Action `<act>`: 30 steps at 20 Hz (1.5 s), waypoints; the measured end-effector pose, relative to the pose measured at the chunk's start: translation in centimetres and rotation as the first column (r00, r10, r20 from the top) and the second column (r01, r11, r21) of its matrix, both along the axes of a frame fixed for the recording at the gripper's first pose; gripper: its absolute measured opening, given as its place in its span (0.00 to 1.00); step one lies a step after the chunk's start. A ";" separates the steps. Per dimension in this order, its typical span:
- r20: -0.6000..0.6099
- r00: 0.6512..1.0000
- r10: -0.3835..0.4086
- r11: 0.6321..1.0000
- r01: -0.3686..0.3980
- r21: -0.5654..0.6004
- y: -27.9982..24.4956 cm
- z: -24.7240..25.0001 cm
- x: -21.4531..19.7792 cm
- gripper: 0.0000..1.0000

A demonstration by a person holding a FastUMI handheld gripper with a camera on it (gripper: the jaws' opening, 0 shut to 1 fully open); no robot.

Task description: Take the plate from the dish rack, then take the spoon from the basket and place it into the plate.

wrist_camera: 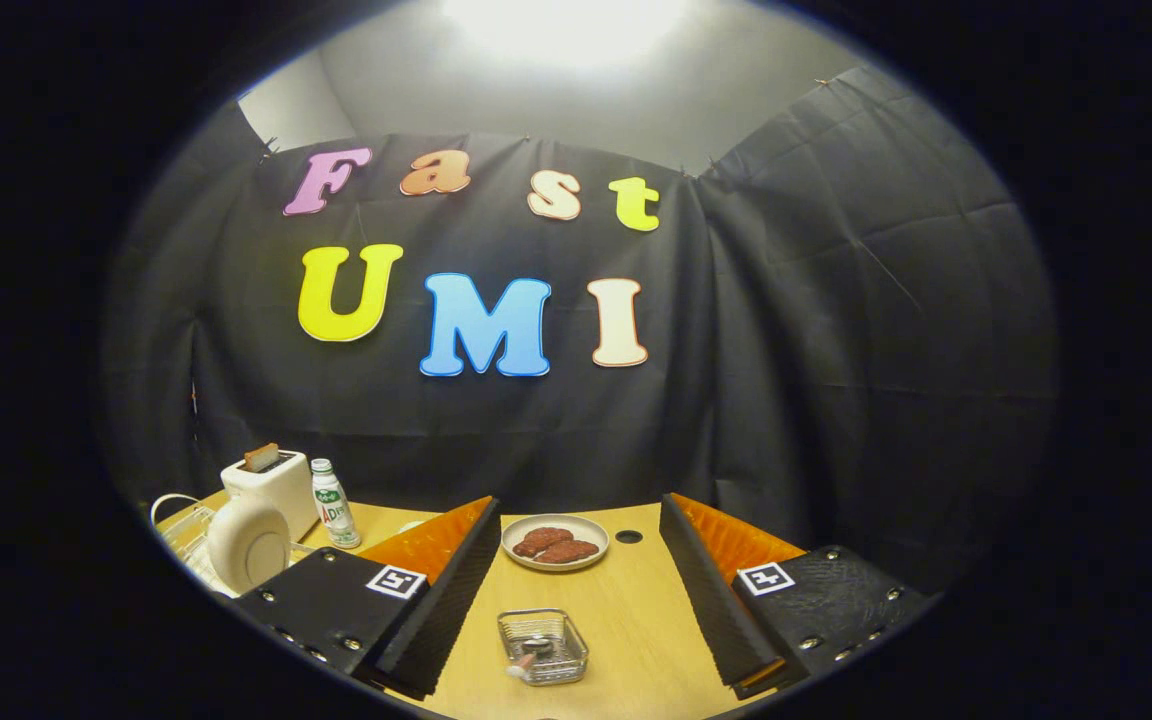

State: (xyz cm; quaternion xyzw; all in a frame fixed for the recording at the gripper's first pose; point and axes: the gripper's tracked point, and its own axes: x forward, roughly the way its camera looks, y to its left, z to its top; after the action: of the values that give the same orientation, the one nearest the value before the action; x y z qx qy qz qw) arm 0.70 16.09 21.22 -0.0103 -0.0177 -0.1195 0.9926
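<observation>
Your table carries the dish rack, left of your fingers, with the white plate standing on edge in it: step one looks not yet begun. Your gripper is spread wide and empty. Swing left for the plate rim first. The wire basket, between the fingers, holds the spoon.

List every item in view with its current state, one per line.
Tool: open, holding nothing.
Cream round plate: upright in the white wire dish rack.
Small wire basket: holds the spoon.
Grey plate: holds reddish-brown food.
White toaster: toast raised.
Green-labelled bottle: upright.
</observation>
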 end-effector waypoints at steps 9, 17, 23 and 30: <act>-0.105 0.989 0.100 0.994 -0.095 0.052 16.4 0.1 1.5 0.98; -0.221 0.970 0.103 0.995 -0.096 0.040 25.6 -2.9 5.0 0.97; -0.316 0.945 0.083 0.996 -0.090 -0.008 29.0 -6.2 7.2 0.82; -0.411 0.911 0.034 0.993 -0.077 -0.090 29.7 -9.4 8.5 0.50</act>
State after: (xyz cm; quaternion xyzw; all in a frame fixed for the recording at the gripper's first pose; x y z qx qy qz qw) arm 9.23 45.83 11.86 -0.0863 0.1837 -0.0854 0.9755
